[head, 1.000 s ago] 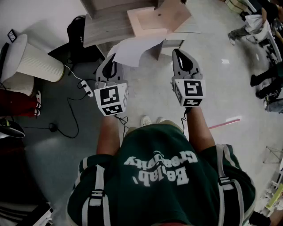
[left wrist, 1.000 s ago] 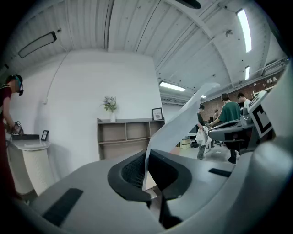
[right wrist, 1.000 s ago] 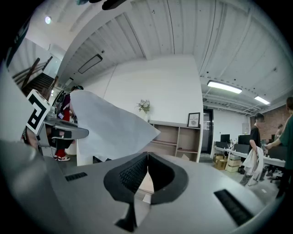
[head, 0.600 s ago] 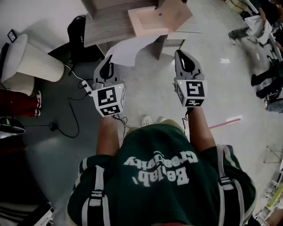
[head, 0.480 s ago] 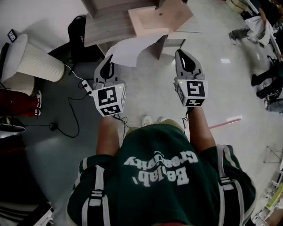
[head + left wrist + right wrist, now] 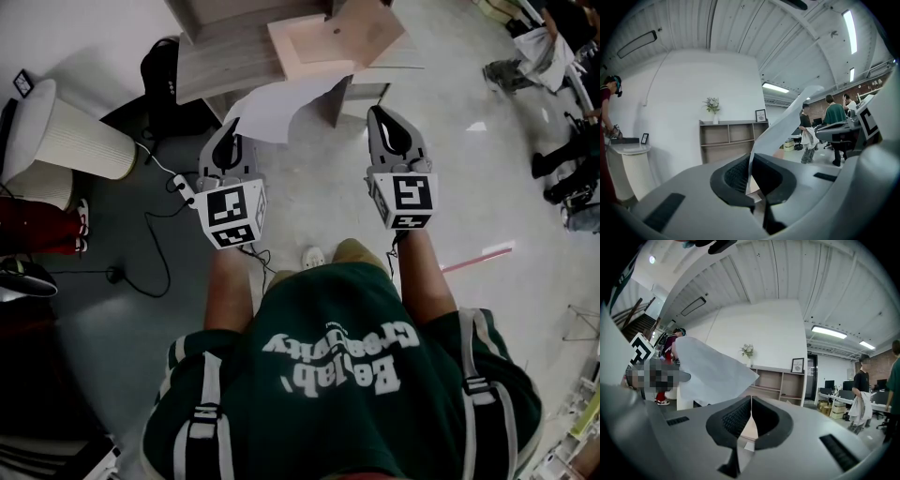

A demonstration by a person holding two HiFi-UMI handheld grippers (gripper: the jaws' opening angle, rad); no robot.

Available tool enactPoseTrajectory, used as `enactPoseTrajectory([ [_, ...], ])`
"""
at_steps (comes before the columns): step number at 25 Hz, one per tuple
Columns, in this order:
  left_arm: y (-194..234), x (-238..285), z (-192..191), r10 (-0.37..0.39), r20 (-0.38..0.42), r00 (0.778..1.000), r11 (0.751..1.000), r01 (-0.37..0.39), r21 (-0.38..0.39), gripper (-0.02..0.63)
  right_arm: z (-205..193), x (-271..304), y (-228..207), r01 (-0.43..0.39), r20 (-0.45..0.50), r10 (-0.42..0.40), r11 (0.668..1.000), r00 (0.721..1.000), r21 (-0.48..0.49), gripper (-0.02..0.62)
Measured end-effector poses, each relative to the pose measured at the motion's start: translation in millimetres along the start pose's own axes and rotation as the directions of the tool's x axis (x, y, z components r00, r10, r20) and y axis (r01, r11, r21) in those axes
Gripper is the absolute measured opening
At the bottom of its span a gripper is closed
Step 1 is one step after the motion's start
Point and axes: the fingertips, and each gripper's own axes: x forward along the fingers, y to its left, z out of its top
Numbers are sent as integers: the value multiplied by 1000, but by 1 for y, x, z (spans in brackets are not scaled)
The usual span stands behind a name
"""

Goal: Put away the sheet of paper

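Sheet of paper (image 6: 281,108) pinched in left claw (image 6: 233,122) and held up off the floor, right claw (image 6: 380,112) empty
Left gripper view gives what head view can't: jaws pressed together on the sheet's edge, paper rising up and right from them. Right gripper view has its jaws closed tip to tip with nothing between; the sheet hangs off to its left, apart from it. Only head view shows both claws side by side ahead of the person (image 6: 337,375), the sheet's far end near a pale wooden box (image 6: 319,47), and a cable (image 6: 155,262) on the grey floor at left
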Motion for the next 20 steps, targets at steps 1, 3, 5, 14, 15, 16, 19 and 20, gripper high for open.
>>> enactPoseTrajectory([
  [1, 0, 1, 0, -2, -2, 1000, 1000, 2, 0, 18, 0, 0, -1, 2, 0, -2, 1000, 1000, 0, 35],
  [3, -1, 2, 0, -5, -4, 1000, 1000, 5, -1, 18, -2, 0, -3, 4, -7, -4, 1000, 1000, -2, 35],
  [5, -3, 6, 0, -9, -4, 1000, 1000, 9, -1, 18, -5, 1, -6, 7, -26, -7, 1000, 1000, -10, 35],
  [14, -4, 48, -6, -11, -20, 1000, 1000, 11, -6, 18, -14, 42, -27, -8, -15, 8, 1000, 1000, -10, 35],
  [15, -2, 57, -6, -9, -23, 1000, 1000, 9, -7, 18, -15, 52, -30, -13, -17, 13, 1000, 1000, -11, 35],
  [16, -1, 67, -7, -7, -27, 1000, 1000, 7, -8, 18, -18, 62, -34, -18, -20, 18, 1000, 1000, -11, 35],
  [19, 0, 102, -10, -5, -43, 999, 1000, 4, -7, 18, -25, 96, -50, -31, -31, 31, 1000, 999, -1, 35],
  [20, 0, 116, -10, -5, -49, 999, 1000, 5, -7, 18, -26, 109, -56, -36, -34, 36, 999, 999, 3, 35],
])
